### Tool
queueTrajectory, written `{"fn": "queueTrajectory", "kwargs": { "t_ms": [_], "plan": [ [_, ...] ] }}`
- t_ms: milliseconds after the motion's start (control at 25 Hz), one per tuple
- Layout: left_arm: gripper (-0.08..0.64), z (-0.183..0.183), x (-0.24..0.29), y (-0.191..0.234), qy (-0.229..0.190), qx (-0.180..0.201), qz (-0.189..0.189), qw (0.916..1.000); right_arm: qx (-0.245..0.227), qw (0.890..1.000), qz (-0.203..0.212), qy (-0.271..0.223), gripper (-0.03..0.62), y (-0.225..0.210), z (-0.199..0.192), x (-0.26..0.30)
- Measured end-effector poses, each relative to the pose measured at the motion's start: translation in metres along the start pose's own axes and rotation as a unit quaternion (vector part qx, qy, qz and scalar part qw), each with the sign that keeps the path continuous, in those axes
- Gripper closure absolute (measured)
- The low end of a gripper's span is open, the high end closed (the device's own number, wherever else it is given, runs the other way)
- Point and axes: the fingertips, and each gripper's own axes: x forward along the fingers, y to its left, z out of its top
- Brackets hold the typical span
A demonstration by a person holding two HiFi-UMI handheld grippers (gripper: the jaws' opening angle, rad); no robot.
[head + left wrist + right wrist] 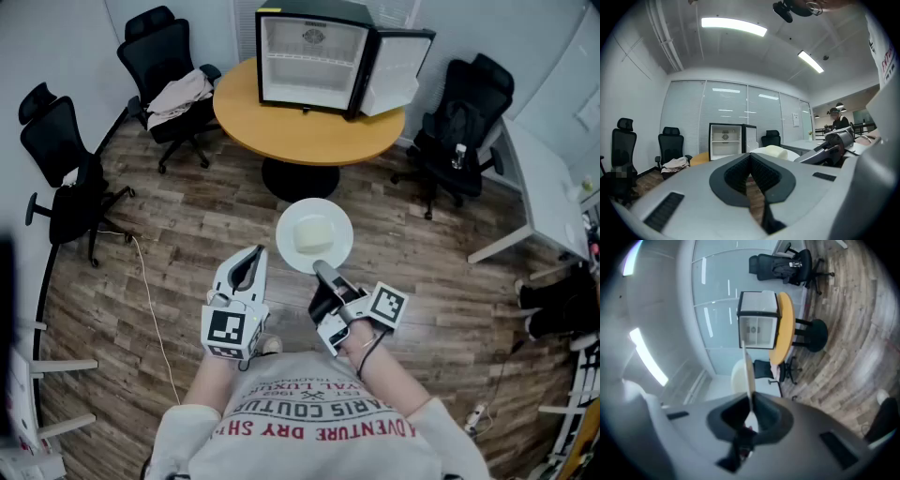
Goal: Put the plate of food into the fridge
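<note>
- Right claw (751,412) is almost fully closed, pinched on the near rim of the plate (287,251). In the right gripper view the plate shows edge-on, sticking straight out from between the jaws.
- Left claw (750,165) has nothing in it. Its jaws are together at the tips, with just a sliver of floor (187,234) showing through lower down. It sits just beside the right claw, near the plate but not touching it.
- Plate is white and round, held out roughly level in mid-air over the wood floor, in front of the person's chest.
- Food (315,233) is one pale, creamy block about in the middle of the plate. Can't tell what it actually is.
- Fridge (314,58) is a small black one with a white inside, on a round orange table (309,131), well apart from the plate. Its door is swung wide open to the right.
- Black chairs (169,66) stand around the table.
</note>
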Motion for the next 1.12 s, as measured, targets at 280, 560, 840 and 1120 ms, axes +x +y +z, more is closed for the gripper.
{"fn": "queueTrajectory", "kwargs": {
  "t_ms": [280,560,840,1120],
  "plan": [
    [0.534,-0.004,0.004,0.019,0.003,-0.006,-0.006,1.0000,0.001,1.000,-0.005,-0.008,0.552,-0.004,-0.003,0.017],
    [0.534,-0.007,0.005,0.042,0.004,-0.016,-0.018,0.9997,0.010,1.000,-0.011,-0.021,0.552,-0.005,-0.012,0.034],
    [0.534,-0.019,0.000,0.071,0.017,-0.015,-0.028,0.9994,0.017,0.999,-0.009,-0.030,0.554,-0.006,-0.024,0.060],
    [0.534,-0.020,-0.001,0.099,0.011,-0.017,-0.017,0.9996,0.025,0.999,-0.006,-0.035,0.554,-0.010,-0.028,0.085]
  ]
}}
